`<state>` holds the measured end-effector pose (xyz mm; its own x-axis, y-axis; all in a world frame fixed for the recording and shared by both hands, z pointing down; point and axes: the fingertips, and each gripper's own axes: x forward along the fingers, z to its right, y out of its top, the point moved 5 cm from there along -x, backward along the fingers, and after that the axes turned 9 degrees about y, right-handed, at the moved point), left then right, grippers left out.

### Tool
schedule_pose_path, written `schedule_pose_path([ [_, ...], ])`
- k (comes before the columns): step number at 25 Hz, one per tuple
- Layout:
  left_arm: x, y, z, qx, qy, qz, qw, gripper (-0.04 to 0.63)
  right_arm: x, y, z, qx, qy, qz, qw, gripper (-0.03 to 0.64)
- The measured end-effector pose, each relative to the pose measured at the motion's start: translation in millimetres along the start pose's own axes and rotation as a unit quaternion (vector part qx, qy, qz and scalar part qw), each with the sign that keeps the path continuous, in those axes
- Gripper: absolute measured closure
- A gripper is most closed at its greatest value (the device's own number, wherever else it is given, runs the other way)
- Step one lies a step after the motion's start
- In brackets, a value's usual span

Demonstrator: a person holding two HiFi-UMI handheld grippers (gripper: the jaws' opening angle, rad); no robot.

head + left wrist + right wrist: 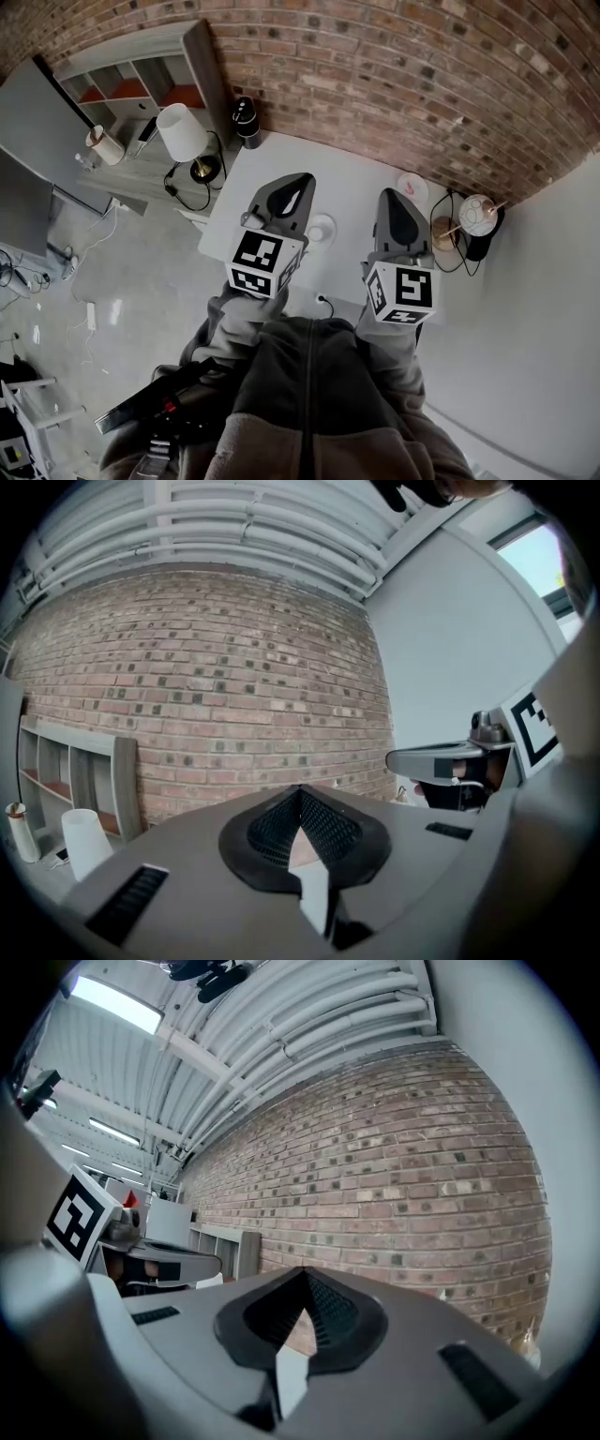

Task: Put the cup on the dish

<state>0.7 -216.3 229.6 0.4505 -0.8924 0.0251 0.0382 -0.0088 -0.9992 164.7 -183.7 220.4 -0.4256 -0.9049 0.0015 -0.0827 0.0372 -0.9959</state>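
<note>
In the head view a small white round cup sits on the white table, between my two grippers and below them. A pale dish with a pink mark lies near the table's far right corner. My left gripper and right gripper are held side by side above the table, both level and facing the brick wall. In the left gripper view the left gripper has its jaws together with nothing between them. The right gripper looks the same in its own view. Neither gripper view shows the cup or the dish.
A brick wall runs behind the table. A black speaker stands at the table's far left corner. A white-shaded lamp and a grey shelf unit are to the left. A round lamp with cables is to the right.
</note>
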Motion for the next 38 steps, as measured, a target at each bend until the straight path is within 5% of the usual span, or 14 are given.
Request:
schedule_pose_path([
  [14, 7, 41, -7, 0.027, 0.009, 0.055, 0.9981, 0.591, 17, 37, 0, -0.032, 0.015, 0.045, 0.998, 0.615],
  [38, 12, 39, -6, 0.029, 0.012, 0.053, 0.9981, 0.591, 17, 36, 4, -0.038, 0.016, 0.047, 0.998, 0.616],
])
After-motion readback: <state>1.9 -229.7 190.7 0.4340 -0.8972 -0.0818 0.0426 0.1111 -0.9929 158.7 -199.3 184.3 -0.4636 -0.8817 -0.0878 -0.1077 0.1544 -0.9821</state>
